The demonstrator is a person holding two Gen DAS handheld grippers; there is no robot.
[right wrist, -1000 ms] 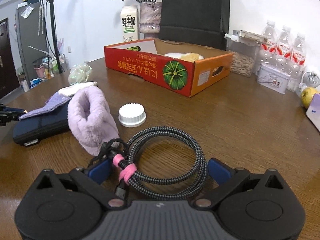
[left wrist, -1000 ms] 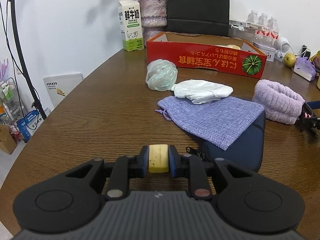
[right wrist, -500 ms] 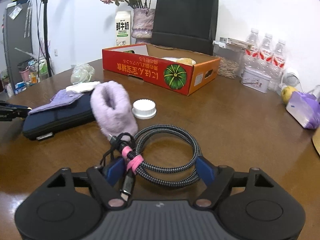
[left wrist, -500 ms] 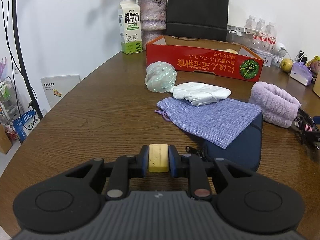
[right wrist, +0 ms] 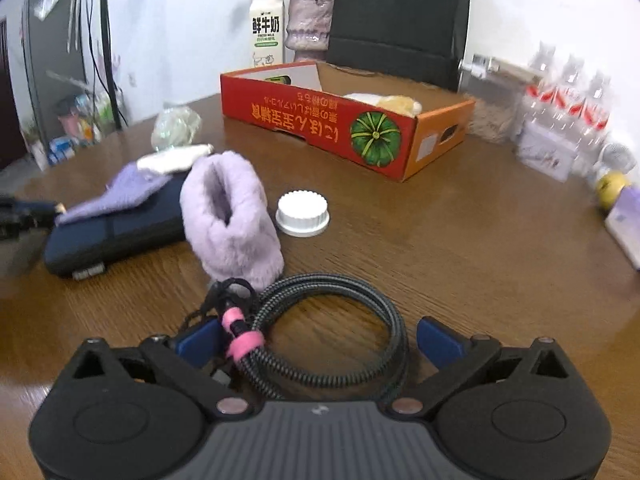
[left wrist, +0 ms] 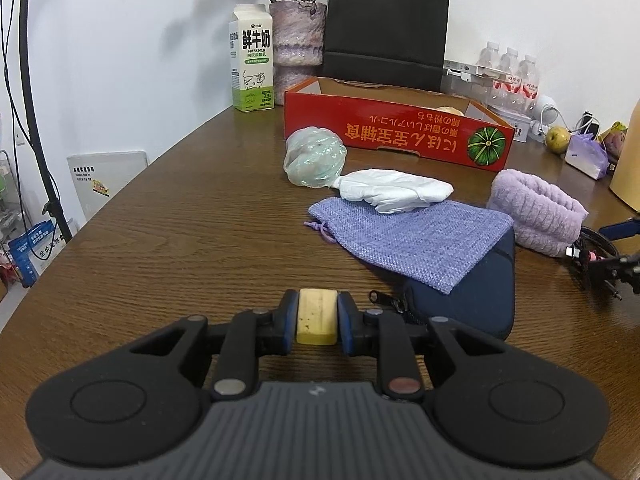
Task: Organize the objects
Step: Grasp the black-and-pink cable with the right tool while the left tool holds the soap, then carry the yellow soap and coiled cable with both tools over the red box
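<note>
We see the left gripper (left wrist: pixel 318 322) clamped narrow on a small yellow block (left wrist: pixel 316 316), pads pressed on both its sides, low over the brown wooden table (left wrist: pixel 180 240). Just ahead to its right lies a navy zip case (left wrist: pixel 476 292) with a purple woven pouch (left wrist: pixel 408 236) draped over it, a folded white cloth (left wrist: pixel 394 190) touching the pouch's far edge.

The right gripper (right wrist: pixel 320 344) has its jaws opening, spread wide. A coiled braided cable (right wrist: pixel 340 336) with a pink tie lies on the table between them; we see a gap at the right pad, and the left side is too crowded to tell. A fluffy lilac band (right wrist: pixel 228 216) touches the coil's far side, a white ridged lid (right wrist: pixel 303 213) just beside it. The red cardboard box (right wrist: pixel 340 128) sits further back.
</note>
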